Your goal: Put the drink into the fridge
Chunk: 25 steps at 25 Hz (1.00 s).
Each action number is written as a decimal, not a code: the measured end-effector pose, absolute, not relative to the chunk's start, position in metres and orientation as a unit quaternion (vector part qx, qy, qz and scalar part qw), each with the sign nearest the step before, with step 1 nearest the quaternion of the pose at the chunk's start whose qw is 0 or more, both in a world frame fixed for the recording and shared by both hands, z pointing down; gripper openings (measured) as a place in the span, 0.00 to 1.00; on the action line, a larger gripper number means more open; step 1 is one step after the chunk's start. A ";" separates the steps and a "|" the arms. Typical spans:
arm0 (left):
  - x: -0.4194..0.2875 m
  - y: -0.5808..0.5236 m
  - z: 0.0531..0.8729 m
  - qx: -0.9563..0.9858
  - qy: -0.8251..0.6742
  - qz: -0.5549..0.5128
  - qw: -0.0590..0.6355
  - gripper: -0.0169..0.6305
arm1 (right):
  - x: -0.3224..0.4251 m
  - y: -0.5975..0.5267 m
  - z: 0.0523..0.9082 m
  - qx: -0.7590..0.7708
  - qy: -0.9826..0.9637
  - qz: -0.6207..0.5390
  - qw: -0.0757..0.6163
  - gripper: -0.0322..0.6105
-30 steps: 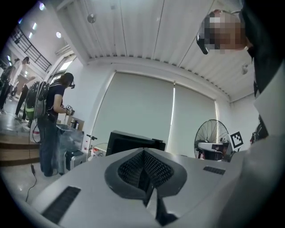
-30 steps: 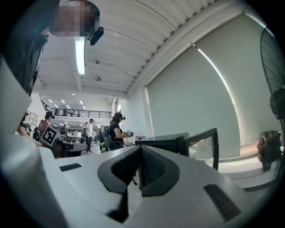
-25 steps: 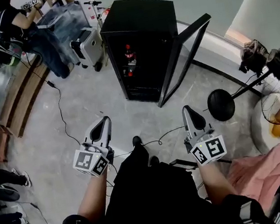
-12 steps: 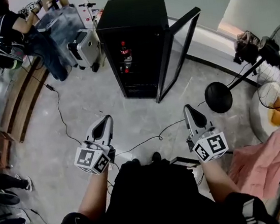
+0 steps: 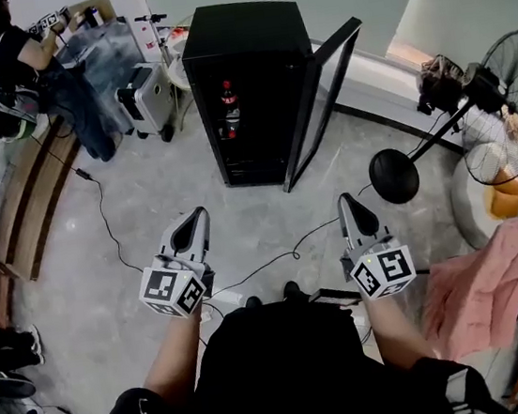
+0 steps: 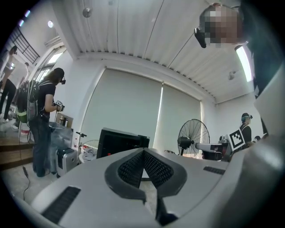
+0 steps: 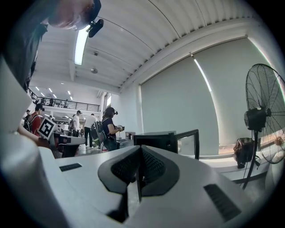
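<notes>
A black fridge (image 5: pixel 251 37) stands on the floor ahead of me, its glass door (image 5: pixel 320 98) swung open to the right. A red-labelled drink bottle (image 5: pixel 227 95) stands on a shelf inside, with another drink (image 5: pixel 228 128) below it. My left gripper (image 5: pixel 193 221) is shut and empty, held over the floor short of the fridge. My right gripper (image 5: pixel 347 203) is also shut and empty, level with the left one. The fridge (image 6: pixel 121 142) shows beyond the closed left jaws, and the fridge (image 7: pixel 156 139) with its door (image 7: pixel 188 141) beyond the right jaws.
A standing fan (image 5: pixel 490 90) with a round base (image 5: pixel 394 177) is at the right. Cables (image 5: pixel 275 258) run across the floor. A pink cloth (image 5: pixel 482 285) lies at the right. A person (image 5: pixel 18 63) stands by a suitcase (image 5: pixel 142 95) at the back left.
The view has drifted slightly, so the fridge and fan sit a little differently in frame. Both grippers hold the same pose, shut.
</notes>
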<state>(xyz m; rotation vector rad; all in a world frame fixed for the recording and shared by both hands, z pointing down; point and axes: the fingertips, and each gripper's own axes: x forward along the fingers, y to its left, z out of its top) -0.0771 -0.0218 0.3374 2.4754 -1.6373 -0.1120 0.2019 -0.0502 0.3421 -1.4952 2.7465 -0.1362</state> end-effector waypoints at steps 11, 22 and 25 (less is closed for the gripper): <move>-0.117 0.005 0.361 0.842 -0.522 -0.048 0.130 0.05 | 0.177 -0.020 0.364 -0.502 0.861 -0.073 -0.003 0.08; -0.089 0.000 0.373 0.870 -0.473 -0.044 0.130 0.05 | 0.193 -0.006 0.366 -0.527 0.847 -0.071 -0.011 0.08; -0.087 -0.002 0.381 0.871 -0.476 -0.027 0.119 0.05 | 0.192 -0.003 0.369 -0.533 0.844 -0.067 -0.017 0.08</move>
